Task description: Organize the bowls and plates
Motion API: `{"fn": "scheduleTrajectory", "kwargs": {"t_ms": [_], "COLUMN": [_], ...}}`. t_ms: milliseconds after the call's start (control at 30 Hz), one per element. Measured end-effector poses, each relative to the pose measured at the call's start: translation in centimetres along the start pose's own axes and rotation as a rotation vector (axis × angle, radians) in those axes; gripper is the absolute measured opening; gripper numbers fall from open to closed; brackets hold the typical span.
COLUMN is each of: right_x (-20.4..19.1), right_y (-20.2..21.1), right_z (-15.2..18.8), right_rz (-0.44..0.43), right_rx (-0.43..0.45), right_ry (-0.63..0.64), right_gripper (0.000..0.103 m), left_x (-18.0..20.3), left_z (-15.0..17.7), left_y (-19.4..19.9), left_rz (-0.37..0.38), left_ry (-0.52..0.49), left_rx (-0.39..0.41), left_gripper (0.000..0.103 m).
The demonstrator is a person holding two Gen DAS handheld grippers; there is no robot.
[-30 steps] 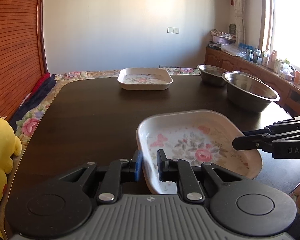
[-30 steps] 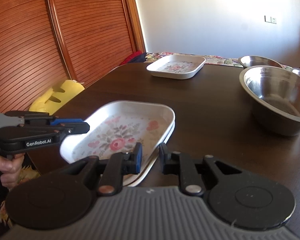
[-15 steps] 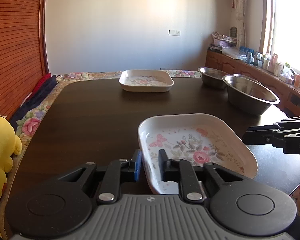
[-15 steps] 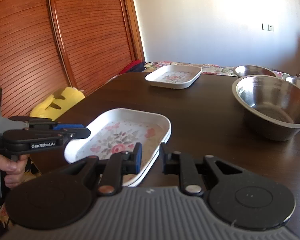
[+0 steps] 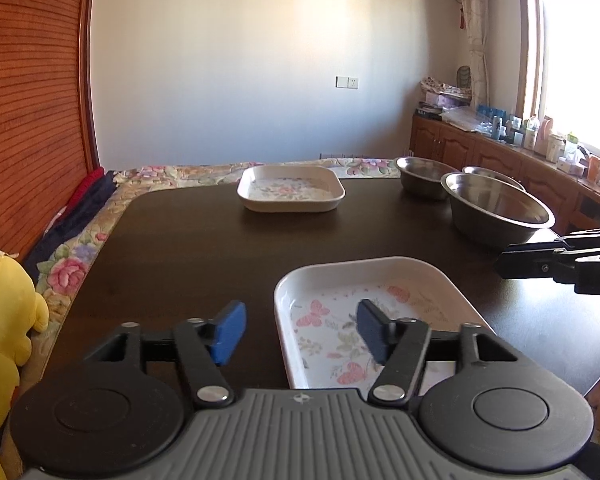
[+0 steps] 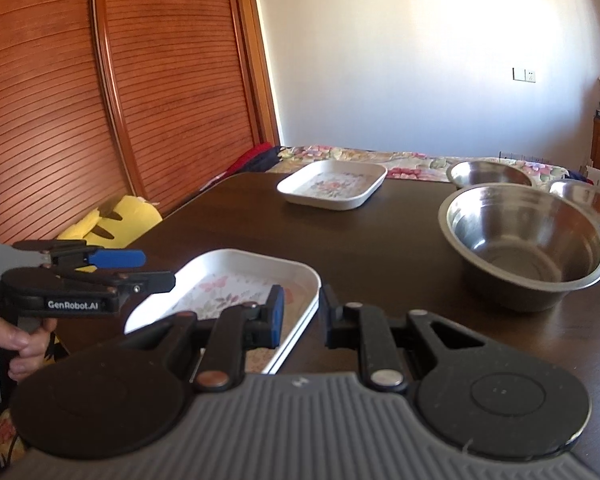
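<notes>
Melamine floral tray [image 5: 380,292] lies flat on counter [image 5: 188,256], released between left gripper [image 5: 300,328] and right gripper [image 6: 300,312], both spread apart, seemingly set down for stacking.

A white square plate [image 5: 364,300] with pink flowers and butterflies lies flat near the desk's [image 5: 188,256] front edge (it appears to sit on a second plate, whose rim shows beneath it in the right wrist view). Another floral plate [image 5: 291,189] rests flat at the far side. Three empty steel bowls stand upright to the right: a large one [image 5: 496,208] nearest, two smaller [image 5: 424,176] [image 5: 494,174] behind it.
</notes>
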State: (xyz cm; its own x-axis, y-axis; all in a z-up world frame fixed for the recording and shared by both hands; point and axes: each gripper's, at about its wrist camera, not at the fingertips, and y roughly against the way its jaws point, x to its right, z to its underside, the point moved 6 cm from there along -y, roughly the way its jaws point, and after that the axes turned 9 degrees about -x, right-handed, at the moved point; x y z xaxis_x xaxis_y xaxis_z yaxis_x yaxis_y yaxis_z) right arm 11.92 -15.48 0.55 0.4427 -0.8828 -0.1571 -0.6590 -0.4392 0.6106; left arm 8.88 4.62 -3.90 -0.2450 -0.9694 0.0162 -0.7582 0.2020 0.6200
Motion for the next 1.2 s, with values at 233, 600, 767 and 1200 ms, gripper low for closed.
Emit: {"fn": "scheduleTrajectory", "kwargs": {"t_ms": [233, 600, 767, 1200], "right_x": [0.7, 2.0, 3.0, 4.1], "right_y": [0.1, -0.6, -2.1, -9.0], "right_z": [-0.2, -1.7, -4.2, -9.5], "right_rz": [0.016, 0.046, 0.053, 0.066], "right_rx": [0.011, 0.018, 0.012, -0.079], "right_ry": [-0.015, -0.027, -0.034, -0.025], "right_gripper": [0.021, 0.041, 0.045, 0.045], "left_x": [0.2, 0.4, -0.2, -4.5], "left_z": [-0.6, -2.5, -5.0, -9.8], "left_y": [0.3, -0.1, -1.8, -7.9], "left_rz": [0.003, 0.015, 0.032, 0.009], "left_ry": [0.001, -0.03, -0.064, -0.091], "left_rx": [0.027, 0.044, 0.036, -0.012], "left_gripper": [0.083, 0.085, 0.085, 0.085]}}
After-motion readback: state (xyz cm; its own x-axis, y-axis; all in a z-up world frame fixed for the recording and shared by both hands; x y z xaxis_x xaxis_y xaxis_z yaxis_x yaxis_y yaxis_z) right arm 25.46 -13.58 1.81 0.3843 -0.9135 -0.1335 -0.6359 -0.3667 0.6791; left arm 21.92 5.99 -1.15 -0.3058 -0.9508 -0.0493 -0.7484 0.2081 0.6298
